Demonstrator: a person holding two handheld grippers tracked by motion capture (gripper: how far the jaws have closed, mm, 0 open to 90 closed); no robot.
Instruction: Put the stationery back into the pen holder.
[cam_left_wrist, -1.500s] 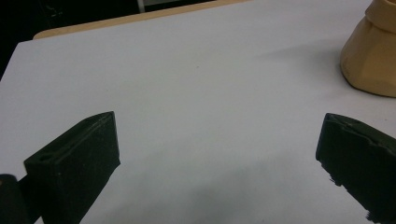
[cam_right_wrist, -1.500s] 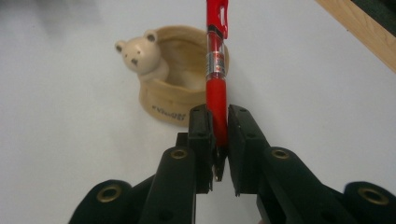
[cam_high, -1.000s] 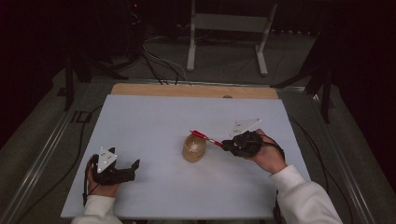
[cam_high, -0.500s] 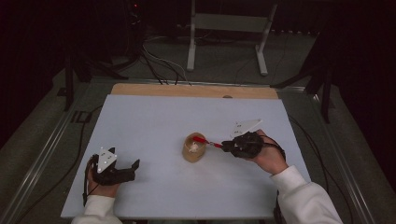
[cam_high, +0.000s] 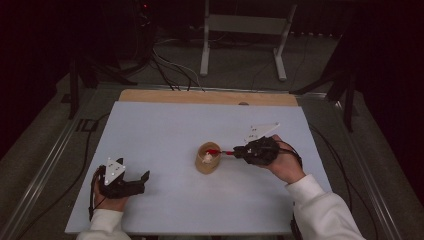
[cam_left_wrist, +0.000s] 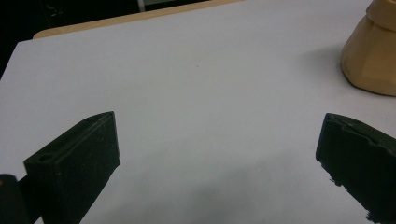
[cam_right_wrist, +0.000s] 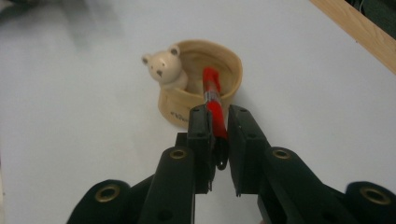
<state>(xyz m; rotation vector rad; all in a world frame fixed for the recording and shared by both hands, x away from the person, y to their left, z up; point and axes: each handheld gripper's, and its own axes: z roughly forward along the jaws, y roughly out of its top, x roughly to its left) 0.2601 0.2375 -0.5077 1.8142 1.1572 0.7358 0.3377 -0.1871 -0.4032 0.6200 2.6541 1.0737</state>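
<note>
A tan cup with a small cream bear figure on its rim stands mid-table, also seen in the right gripper view. My right gripper is just right of it, shut on a red pen. The pen slants down-left with its far end inside the cup's mouth. My left gripper rests low at the front left of the white table, jaws wide open with bare table between them. The cup's side shows at the upper right of the left gripper view.
The white tabletop has a wooden strip along its far edge. Beyond it stand a metal frame's legs and loose cables on the floor. Metal rails run along both sides of the table.
The right gripper has tipped the red pen's far end down from above the cup into its mouth. The left gripper has stayed put.
</note>
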